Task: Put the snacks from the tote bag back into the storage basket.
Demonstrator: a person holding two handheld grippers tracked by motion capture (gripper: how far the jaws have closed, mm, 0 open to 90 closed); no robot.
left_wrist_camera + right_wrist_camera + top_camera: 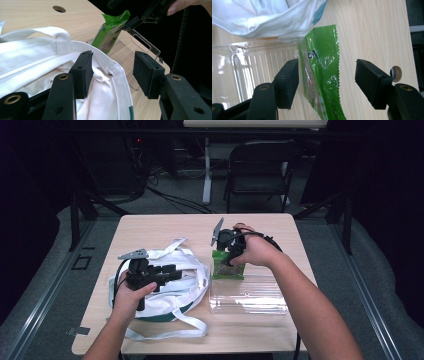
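A white cloth tote bag (172,292) with long straps lies on the left half of the wooden table (150,227). My left gripper (175,272) hovers over it and is open; in the left gripper view (113,67) one jaw sits inside the bag's mouth and the other outside, with the bag's rim (117,75) between them. A green snack packet (227,269) stands on end at the far edge of a clear plastic tray (250,295). My right gripper (227,259) points down at it, open (327,75), its jaws on either side of the packet (322,62) without pressing.
The clear tray (242,70) lies right of the bag (274,17), close to its edge. A cable hole (396,73) is cut in the tabletop. A dark folding chair (260,165) stands beyond the table's far side.
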